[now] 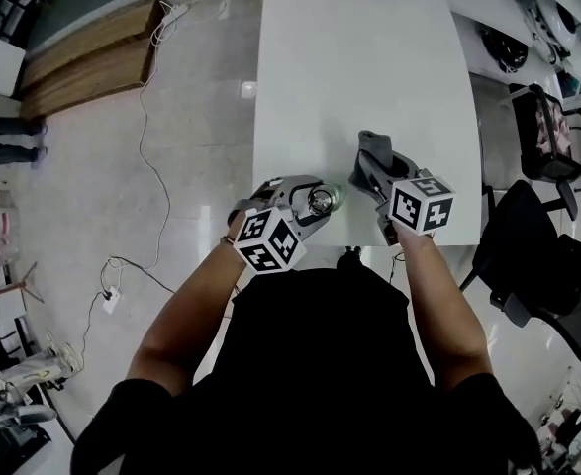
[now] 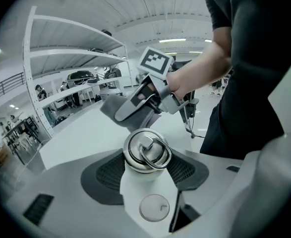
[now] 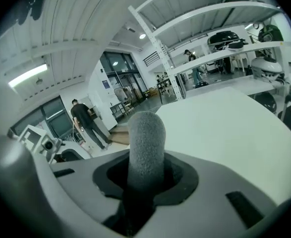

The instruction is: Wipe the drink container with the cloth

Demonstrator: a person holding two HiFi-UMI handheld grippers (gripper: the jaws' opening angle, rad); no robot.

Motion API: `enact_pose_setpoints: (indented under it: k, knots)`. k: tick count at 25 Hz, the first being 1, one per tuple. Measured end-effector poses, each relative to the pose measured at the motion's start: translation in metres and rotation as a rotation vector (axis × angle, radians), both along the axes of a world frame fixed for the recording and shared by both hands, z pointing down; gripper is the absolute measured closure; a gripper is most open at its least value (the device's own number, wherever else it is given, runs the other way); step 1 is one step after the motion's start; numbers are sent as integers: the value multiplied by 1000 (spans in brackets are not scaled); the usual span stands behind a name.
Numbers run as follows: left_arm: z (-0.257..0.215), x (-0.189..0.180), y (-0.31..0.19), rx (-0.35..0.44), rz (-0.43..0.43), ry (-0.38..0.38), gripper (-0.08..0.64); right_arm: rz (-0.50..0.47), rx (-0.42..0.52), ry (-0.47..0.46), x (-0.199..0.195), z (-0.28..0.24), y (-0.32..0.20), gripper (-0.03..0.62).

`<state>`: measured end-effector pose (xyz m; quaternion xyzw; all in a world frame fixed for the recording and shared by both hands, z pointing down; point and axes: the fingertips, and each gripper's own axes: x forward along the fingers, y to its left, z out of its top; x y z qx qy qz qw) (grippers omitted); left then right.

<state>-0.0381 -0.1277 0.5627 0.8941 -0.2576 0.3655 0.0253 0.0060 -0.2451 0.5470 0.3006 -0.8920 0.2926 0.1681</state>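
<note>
Both hands are loaded at the near edge of the surface [image 1: 369,67]. Your left hand-held gripper [image 1: 310,204] is clamped on the drink container [image 2: 146,152], lid ring facing up. Your right hand-held gripper [image 3: 145,180] pinches the grey cloth [image 3: 146,138]. The cloth sits just right of the container, not touching, so I'd sweep it left.

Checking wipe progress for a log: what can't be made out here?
- Body of the drink container: in the left gripper view, its lid and the left tool hide it.
- Lower end of the cloth: in the right gripper view, buried in the right tool.
- Dirt on the drink container: too small in the head view.
</note>
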Motion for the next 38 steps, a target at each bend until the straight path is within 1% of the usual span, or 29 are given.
enact_pose_setpoints:
  k: [5, 7, 9, 13, 18, 22, 26, 29, 32, 34, 35, 36, 37, 38]
  knots:
    - [2, 7, -12, -51, -40, 41, 291, 78, -8, -81, 28, -27, 16, 485]
    - [2, 11, -17, -68, -52, 47, 291, 95, -1, -112, 36, -38, 24, 485]
    - [4, 14, -22, -82, -65, 55, 291, 94, 14, -122, 41, -47, 34, 485]
    - [6, 15, -32, -127, -112, 95, 291, 71, 25, -112, 42, -52, 51, 485]
    - [8, 16, -30, -129, -123, 122, 291, 60, 14, -93, 47, -50, 66, 485]
    - [3, 16, -30, -120, -130, 175, 290, 68, 4, -100, 43, -54, 71, 485]
    - [-14, 9, -25, -96, -135, 222, 290, 77, 24, -110, 39, -62, 75, 485]
    - [-33, 1, -18, -83, -159, 280, 290, 108, 26, -142, 38, -68, 78, 485]
    - [-55, -11, -11, -92, -205, 376, 291, 171, -5, -224, 32, -71, 84, 485]
    - [-67, -21, -3, -110, -222, 432, 293, 206, -14, -253, 26, -72, 93, 485]
    - [-71, -25, 1, -118, -228, 453, 315, 216, -9, -250, 22, -73, 98, 485]
    - [-75, -31, 4, -124, -237, 468, 360, 221, 0, -241, 18, -74, 103, 485]
    - [-79, -37, 6, -127, -252, 480, 408, 224, 10, -231, 15, -76, 109, 485]
    - [-82, -44, 8, -129, -274, 492, 478, 229, 17, -223, 11, -77, 114, 485]
